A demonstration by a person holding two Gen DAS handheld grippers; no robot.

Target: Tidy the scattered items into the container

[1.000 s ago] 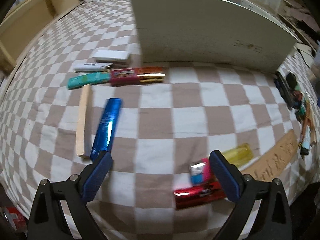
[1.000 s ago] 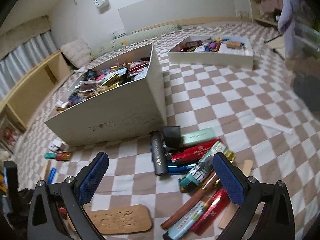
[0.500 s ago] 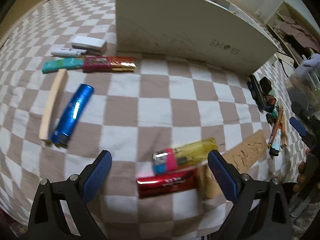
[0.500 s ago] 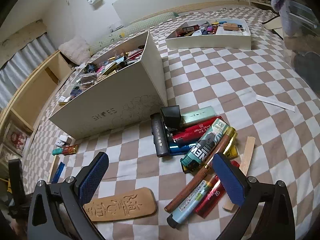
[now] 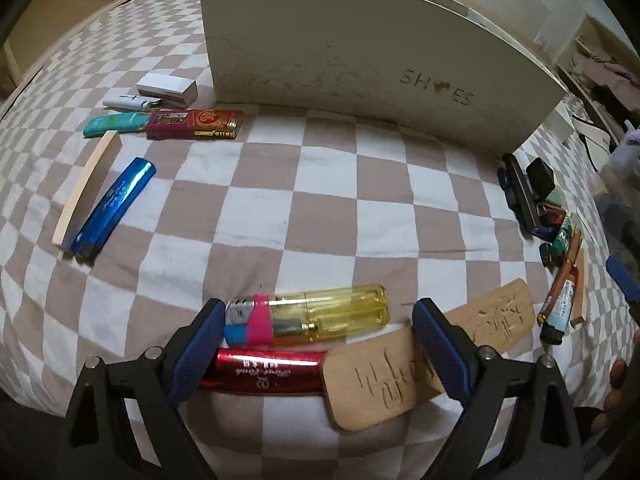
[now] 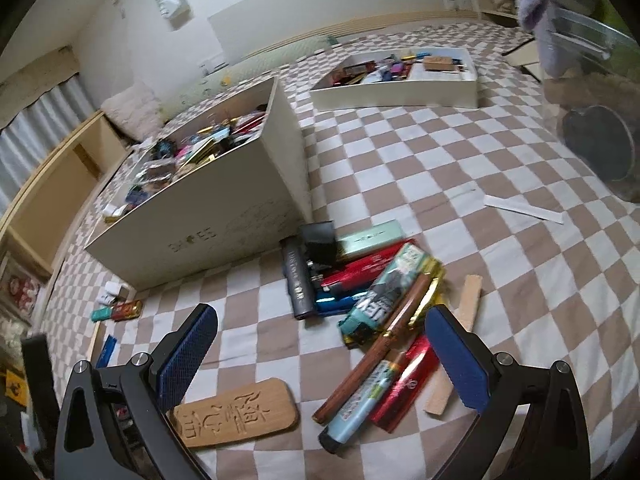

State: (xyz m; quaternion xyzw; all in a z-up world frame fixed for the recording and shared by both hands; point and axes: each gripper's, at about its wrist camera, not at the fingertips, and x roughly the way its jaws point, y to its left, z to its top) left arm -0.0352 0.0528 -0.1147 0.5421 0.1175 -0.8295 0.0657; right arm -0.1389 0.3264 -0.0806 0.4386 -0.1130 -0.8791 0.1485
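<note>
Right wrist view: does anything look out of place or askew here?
Yes. A heap of lighters and sticks lies crisscrossed on the checkered cover beside the shoe box rather than in it. A carved wooden plaque lies apart, near the open right gripper. Nothing looks broken or spilled.

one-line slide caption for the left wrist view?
Open left claw hovers over a yellow lighter and red lighter beside a carved wooden tag, facing the white shoe box.

lighter [image 5: 316,314] behind tube [image 5: 266,372]; plaque [image 5: 424,360] right (overlapping); box [image 5: 360,60] beyond
</note>
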